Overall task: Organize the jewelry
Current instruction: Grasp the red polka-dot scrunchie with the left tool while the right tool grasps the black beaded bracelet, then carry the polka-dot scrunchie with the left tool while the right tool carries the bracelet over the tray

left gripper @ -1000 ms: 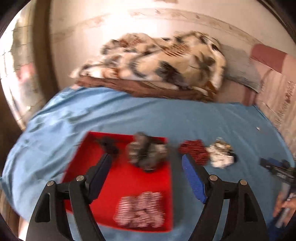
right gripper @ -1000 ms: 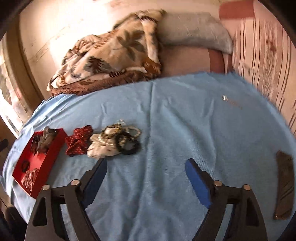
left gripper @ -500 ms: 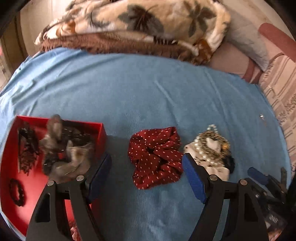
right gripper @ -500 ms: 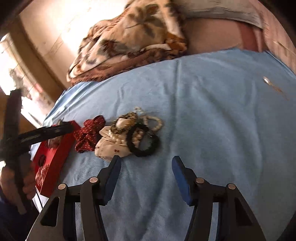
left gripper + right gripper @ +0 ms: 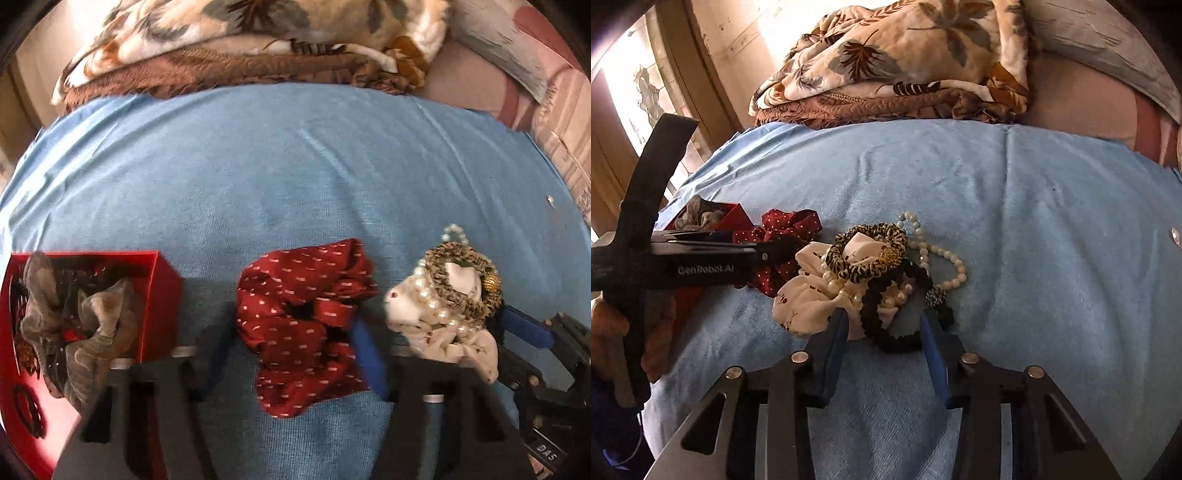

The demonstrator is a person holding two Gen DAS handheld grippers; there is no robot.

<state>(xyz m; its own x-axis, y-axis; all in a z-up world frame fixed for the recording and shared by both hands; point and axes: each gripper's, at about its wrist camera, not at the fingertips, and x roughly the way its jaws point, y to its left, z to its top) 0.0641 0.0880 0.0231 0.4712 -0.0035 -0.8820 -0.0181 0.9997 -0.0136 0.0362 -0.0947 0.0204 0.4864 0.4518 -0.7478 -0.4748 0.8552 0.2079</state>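
Jewelry and hair accessories lie on a blue sheet (image 5: 295, 166), seen from both wrist cameras.

Left gripper (image 5: 295, 354): jaws apart, one blue pad on either side of the red dotted scrunchie (image 5: 303, 321), which lies between them on the sheet. Whether the pads touch the fabric cannot be told; the fingers are blurred. Beyond the left jaw stands a red box (image 5: 162, 295), its corner just beside that jaw, holding a grey scrunchie (image 5: 74, 314) and small dark pieces. Beyond the right jaw lies the mixed heap: a cream scrunchie (image 5: 443, 332), a brown-patterned scrunchie (image 5: 461, 280) on top of it, and a pearl strand (image 5: 432, 299) draped across both.

Right gripper (image 5: 884, 332): jaws apart but fairly close, set low over the near edge of the same heap. A black scrunchie (image 5: 879, 321) lies between the pads, its lower loop spanning the gap. The cream scrunchie (image 5: 809, 299) touches the left pad. Ahead of the jaws sit the patterned scrunchie (image 5: 864, 254) and the pearl strand (image 5: 945, 258), trailing toward the right jaw's side. Farther off the left jaw, the left gripper's body (image 5: 701, 266) crosses the view over the red dotted scrunchie (image 5: 790, 225), with the red box (image 5: 731, 214) behind it.

A folded floral blanket (image 5: 905, 55) lies well beyond both sets of jaws.
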